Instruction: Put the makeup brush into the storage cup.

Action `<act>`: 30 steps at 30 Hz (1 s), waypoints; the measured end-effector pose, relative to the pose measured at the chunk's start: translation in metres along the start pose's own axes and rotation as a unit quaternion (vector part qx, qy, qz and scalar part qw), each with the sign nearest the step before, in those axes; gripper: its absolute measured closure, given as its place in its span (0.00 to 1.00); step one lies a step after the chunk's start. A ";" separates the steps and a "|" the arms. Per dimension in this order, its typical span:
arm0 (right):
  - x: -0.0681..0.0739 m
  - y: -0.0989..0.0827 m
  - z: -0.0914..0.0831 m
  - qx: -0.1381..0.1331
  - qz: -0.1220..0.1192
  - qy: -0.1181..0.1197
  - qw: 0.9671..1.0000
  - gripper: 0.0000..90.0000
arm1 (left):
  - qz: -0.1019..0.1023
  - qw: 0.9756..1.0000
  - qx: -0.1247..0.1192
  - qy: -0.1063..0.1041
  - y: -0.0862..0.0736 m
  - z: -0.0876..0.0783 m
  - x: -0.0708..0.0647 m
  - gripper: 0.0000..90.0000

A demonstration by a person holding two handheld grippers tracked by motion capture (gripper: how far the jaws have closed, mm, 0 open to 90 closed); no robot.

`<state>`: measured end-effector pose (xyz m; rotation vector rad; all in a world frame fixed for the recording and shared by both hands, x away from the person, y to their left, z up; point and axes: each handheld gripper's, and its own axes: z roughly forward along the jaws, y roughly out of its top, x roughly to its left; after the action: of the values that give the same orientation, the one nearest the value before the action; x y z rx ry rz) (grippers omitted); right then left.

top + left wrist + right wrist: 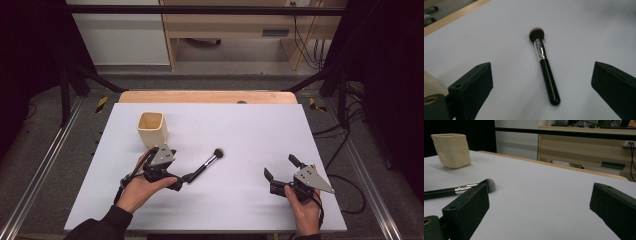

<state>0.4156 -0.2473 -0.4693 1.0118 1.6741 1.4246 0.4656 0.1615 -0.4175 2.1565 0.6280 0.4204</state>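
Here, on the white table (240, 125), my left claw (183, 181) sits at about seven o'clock, jaws spread wide and holding nothing. The brush (206, 165) lies flat between those jaws but touching neither, its black handle end nearest me and its dark bristles pointing toward one o'clock. The cream cup (152, 128) stands upright just beyond my left hand (142, 187), at about eleven o'clock, apart from the brush. Over at five o'clock, my right claw (281, 167) is also wide open and empty, well apart from the brush.
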 end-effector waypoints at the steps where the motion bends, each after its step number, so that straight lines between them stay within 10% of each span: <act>1: 0.000 0.000 0.000 0.001 0.000 0.000 1.000 0.03 | -0.001 1.000 0.007 -0.001 0.003 0.003 -0.001 0.04; 30: -0.001 0.000 0.000 0.000 0.008 0.002 1.000 0.03 | 0.001 0.993 0.118 -0.025 0.024 0.053 -0.007 0.05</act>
<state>0.4160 -0.2477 -0.4698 1.0256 1.6725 1.4371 0.4931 0.1114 -0.4306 2.3845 0.6747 0.3038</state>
